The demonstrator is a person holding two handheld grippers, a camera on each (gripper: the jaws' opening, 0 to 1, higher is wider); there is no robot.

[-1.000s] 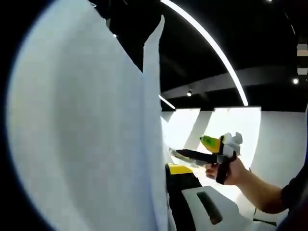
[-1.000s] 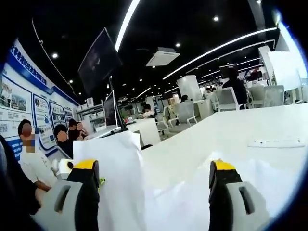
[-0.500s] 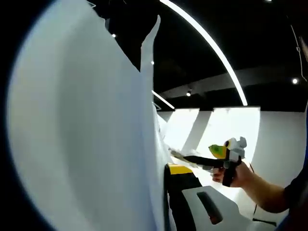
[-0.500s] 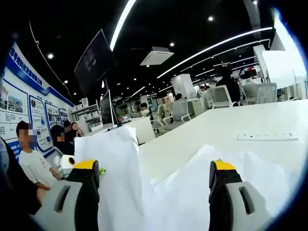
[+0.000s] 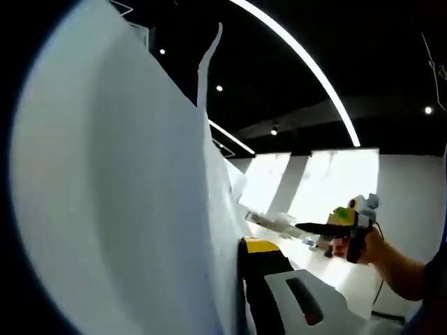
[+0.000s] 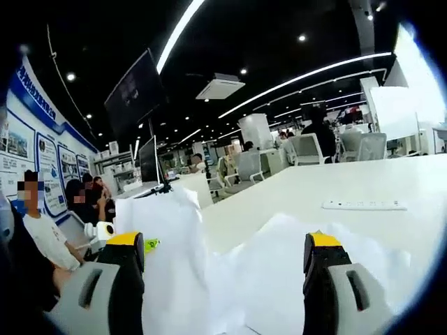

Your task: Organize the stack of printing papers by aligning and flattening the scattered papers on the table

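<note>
White printing papers [image 5: 119, 195] stand upright close to the lens in the left gripper view. My left gripper [image 5: 237, 246] is shut on their lower edge; only its yellow-tipped right finger [image 5: 260, 246] shows, and the sheets hide the other. My right gripper [image 5: 349, 222], held in a hand, hovers farther off to the right, pointing at the papers. In the right gripper view, my right gripper [image 6: 223, 241] is open with its jaws wide apart. Rumpled papers [image 6: 279, 272] lie heaped between them, with one raised sheet [image 6: 164, 244] at the left. The left gripper [image 6: 105, 230] peeks out beside that sheet.
A long white table [image 6: 335, 185] stretches ahead with a white power strip [image 6: 363, 205] lying on it. Seated people [image 6: 42, 241] are at the far left, a monitor [image 6: 148, 162] behind the raised sheet, and office chairs [image 6: 307, 148] beyond the table.
In the left gripper view the right gripper has drifted rightward, away from the upright sheets. In the right gripper view the paper heap now bulks higher between the open jaws.
</note>
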